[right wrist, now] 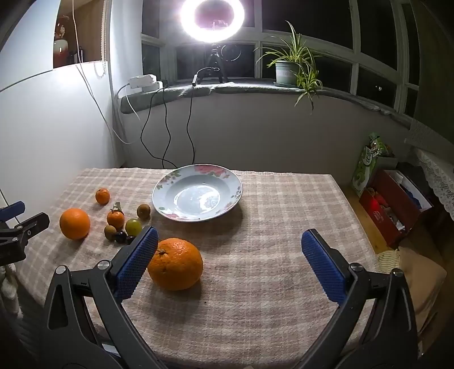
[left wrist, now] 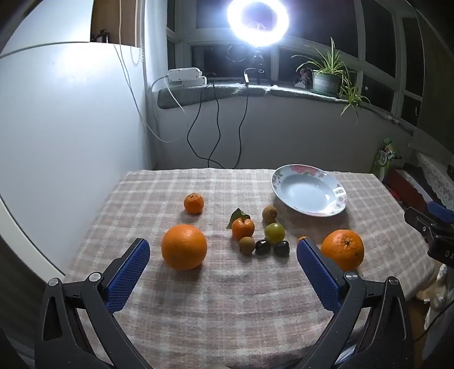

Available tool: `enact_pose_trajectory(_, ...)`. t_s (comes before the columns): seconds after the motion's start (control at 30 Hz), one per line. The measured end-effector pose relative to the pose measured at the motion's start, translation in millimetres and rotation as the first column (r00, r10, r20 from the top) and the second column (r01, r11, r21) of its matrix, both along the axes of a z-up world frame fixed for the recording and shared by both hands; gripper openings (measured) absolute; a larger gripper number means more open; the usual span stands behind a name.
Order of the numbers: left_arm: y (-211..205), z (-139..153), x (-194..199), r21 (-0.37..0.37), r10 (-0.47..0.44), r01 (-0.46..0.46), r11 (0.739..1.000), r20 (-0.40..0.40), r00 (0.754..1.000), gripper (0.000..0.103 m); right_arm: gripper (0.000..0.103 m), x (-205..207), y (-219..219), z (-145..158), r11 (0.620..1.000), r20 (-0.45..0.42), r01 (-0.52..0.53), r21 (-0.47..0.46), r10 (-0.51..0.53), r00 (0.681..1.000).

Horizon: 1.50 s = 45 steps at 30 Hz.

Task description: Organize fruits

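A flowered plate sits empty at the far side of the checked tablecloth. One big orange lies left, another right. Between them are a tangerine with a leaf, a lone tangerine, a green fruit, two brown fruits and two dark ones. My left gripper is open and empty above the cloth. My right gripper is open and empty, the right orange by its left finger.
A ring light glares from the windowsill, with a potted plant and cables hanging behind the table. A white panel stands left. Boxes and a green bag sit on the floor right of the table.
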<state>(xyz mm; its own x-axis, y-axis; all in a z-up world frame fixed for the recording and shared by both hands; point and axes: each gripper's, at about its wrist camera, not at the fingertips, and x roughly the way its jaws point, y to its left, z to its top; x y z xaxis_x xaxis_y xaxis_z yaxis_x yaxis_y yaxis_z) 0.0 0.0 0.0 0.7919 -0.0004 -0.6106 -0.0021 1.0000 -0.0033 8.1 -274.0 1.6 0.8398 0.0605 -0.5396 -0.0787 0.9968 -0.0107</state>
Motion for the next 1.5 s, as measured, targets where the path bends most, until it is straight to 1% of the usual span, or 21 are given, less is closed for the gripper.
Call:
enact_pose_trajectory(0.17,2,2,2,0.002,-0.001,0.001,1.0,0.004,1.0,0.103,0.103,0,0,1,1.0,0.001,0.0,0.001,0.0,1.0)
enact_pose_trajectory(0.23,-4,2,6,0.002,-0.001,0.001,1.0,0.007,1.0,0.103,0.103,0,0,1,1.0,0.0,0.0,0.001,0.0,1.0)
enact_pose_trajectory(0.43,-3,4,-1,-0.002,-0.001,0.001,1.0,0.015,1.0,0.103,0.103,0,0,1,1.0,-0.002,-0.002,0.003,0.002,1.0)
enact_pose_trajectory(0.57,-1,4,-1,0.002,-0.004,0.004,1.0,-0.006,1.0,0.103,0.103,0,0,1,1.0,-0.002,-0.006,0.005,0.006,1.0)
enact_pose_trajectory(0.8,0,0,0,-0.001,-0.009,0.009,1.0,-0.019,1.0,0.103,0.103,1,1,-1,1.0,-0.004,-0.009,0.006,0.009,1.0)
enact_pose_trajectory(1.17,-4,-6,2,0.0,-0.02,0.02,1.0,0.001,1.0,0.101,0.102,4,4,-3,1.0,-0.013,-0.022,0.008,0.022,1.0)
enact_pose_trajectory(1.27,-5,-5,5,0.02,-0.027,0.027,0.999,0.009,1.0,0.101,0.102,7,6,-4,1.0,-0.011,-0.028,0.007,0.028,1.0)
enact_pose_trajectory(1.33,-1,-6,6,-0.001,-0.021,0.021,1.0,0.011,1.0,0.101,0.102,9,5,-4,0.999,-0.014,-0.039,0.015,0.039,0.999)
enact_pose_trajectory(1.43,1,-10,8,-0.003,-0.008,0.008,1.0,0.012,1.0,0.101,0.102,11,5,-4,0.999,-0.01,-0.037,0.002,0.037,0.999)
enact_pose_trajectory(1.47,1,-12,9,-0.039,-0.009,0.009,0.999,0.007,1.0,0.101,0.102,12,4,-5,0.999,-0.014,-0.033,0.003,0.033,0.999)
enact_pose_trajectory(1.5,0,-14,10,-0.044,-0.013,0.013,0.999,0.011,1.0,0.101,0.102,13,3,-6,0.999,-0.022,-0.032,0.01,0.032,0.999)
